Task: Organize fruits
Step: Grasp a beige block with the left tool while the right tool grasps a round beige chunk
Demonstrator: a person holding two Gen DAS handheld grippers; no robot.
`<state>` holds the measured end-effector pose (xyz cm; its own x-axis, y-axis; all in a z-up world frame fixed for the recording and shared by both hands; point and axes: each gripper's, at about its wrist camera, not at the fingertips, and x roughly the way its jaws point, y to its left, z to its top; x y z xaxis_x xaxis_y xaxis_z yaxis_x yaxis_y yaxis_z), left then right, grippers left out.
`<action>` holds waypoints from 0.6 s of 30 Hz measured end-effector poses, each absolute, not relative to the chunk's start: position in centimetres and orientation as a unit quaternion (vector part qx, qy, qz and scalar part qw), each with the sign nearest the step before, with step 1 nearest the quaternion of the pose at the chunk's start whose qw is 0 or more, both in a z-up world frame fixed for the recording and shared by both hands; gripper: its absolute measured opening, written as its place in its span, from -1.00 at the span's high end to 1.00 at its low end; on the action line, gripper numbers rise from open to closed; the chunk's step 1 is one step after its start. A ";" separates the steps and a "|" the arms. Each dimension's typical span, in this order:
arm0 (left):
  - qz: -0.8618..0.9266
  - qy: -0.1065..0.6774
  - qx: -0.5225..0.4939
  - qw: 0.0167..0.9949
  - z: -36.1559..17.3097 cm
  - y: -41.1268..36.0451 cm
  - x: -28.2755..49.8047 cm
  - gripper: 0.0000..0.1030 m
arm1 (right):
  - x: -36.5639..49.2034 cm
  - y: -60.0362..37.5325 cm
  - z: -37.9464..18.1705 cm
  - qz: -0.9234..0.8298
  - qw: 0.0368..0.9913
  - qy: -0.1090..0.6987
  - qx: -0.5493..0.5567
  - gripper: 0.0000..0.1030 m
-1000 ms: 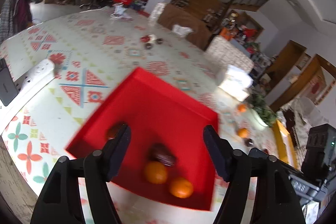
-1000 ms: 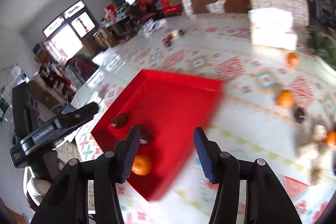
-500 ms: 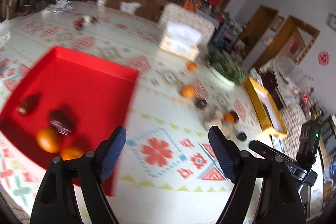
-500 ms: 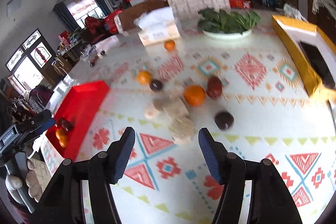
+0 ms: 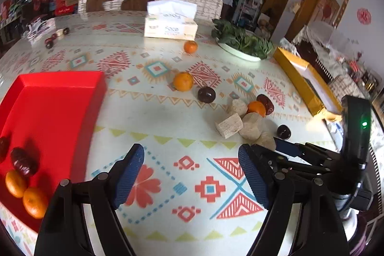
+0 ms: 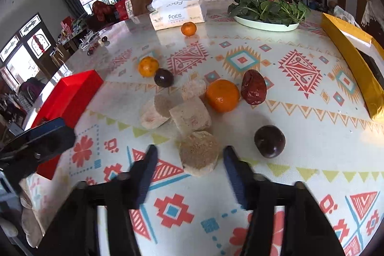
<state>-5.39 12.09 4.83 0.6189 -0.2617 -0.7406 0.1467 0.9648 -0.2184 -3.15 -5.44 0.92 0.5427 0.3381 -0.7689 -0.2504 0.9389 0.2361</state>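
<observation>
reaching for the loose fruit, the right gripper (image 6: 189, 170) hangs just short of the pile, its jaws apart and holding nothing, though they have just been closing; a pale brown cake (image 6: 198, 152) sits right ahead of them, not yet pressed. that cake is no fruit, so the better pick, to my eye, is the dark round fruit (image 6: 269, 141) just to its right, or the orange (image 6: 222, 95) behind the cakes with the wrinkled red date (image 6: 253, 87) touching its side. i'd swing the jaws clear of the cakes, straddle one fruit squarely and squeeze gently, since round fruit will roll away from a glancing touch.

the left gripper (image 5: 192, 174) is released and empty over bare cloth, between the pile and the red tray (image 5: 57, 97). the tray already holds two oranges (image 5: 25, 191) and a date (image 5: 23, 161) near its close corner, with another dark fruit cut off at the edge. two more oranges and another dark fruit lie farther out.

the bench (image 5: 168, 116) wears a glossy cloth printed with red and teal diamonds. a tissue box (image 6: 177, 12), a plate of greens (image 6: 267, 24) and a gold box (image 6: 355, 56) stand along its far side. beyond are chairs, a staircase, crowded shelves and bright windows.
</observation>
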 end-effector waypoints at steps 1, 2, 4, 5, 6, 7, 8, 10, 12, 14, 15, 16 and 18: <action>-0.116 0.424 -0.063 0.896 4.4 11.7 -4.9 -0.56 | -3.2 -5.5 0.9 0.164 0.879 0.446 0.047 0.25; -0.118 0.425 -0.059 0.895 4.2 11.4 -4.7 -0.56 | -3.2 -5.7 0.9 0.165 0.879 0.445 0.050 0.30; -0.124 0.430 -0.044 0.893 3.4 10.6 -3.8 -0.56 | -3.2 -6.1 0.8 0.169 0.877 0.445 0.060 0.30; -0.129 0.432 -0.037 0.892 3.1 10.1 -3.4 -0.56 | -3.2 -6.3 0.8 0.167 0.878 0.445 0.064 0.30; -0.133 0.433 -0.031 0.891 2.8 9.7 -3.1 -0.56 | -3.2 -6.5 0.8 0.166 0.878 0.444 0.068 0.30; -0.138 0.434 -0.024 0.890 2.6 9.2 -2.8 -0.56 | -3.2 -6.7 0.8 0.165 0.878 0.444 0.073 0.30; -0.144 0.434 -0.017 0.889 2.4 8.7 -2.5 -0.56 | -3.3 -7.0 0.9 0.163 0.878 0.443 0.077 0.30; -0.157 0.430 -0.003 0.889 2.2 7.7 -1.7 -0.56 | -3.4 -7.7 1.0 0.157 0.879 0.442 0.089 0.30; -0.168 0.426 0.005 0.889 2.1 7.1 -1.0 -0.56 | -3.3 -8.7 1.1 0.155 0.877 0.441 0.112 0.30; -0.178 0.426 0.014 0.887 1.9 6.5 -0.3 -0.51 | -3.3 -9.3 1.2 0.153 0.877 0.438 0.125 0.30; -0.183 0.427 0.022 0.885 1.8 6.1 0.1 -0.40 | -3.3 -9.6 1.3 0.151 0.877 0.436 0.131 0.30; -0.189 0.429 0.031 0.883 1.6 5.7 0.3 -0.24 | -3.3 -9.7 1.4 0.152 0.877 0.435 0.134 0.30; -0.198 0.435 0.043 0.878 1.2 5.2 0.7 0.11 | -3.2 -9.8 1.4 0.153 0.876 0.436 0.138 0.30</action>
<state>0.66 5.24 1.20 0.5439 -0.3100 -0.7798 0.3851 0.9178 -0.0963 -3.25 -9.79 1.43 0.5727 0.3891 -0.7215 -0.1484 0.9148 0.3756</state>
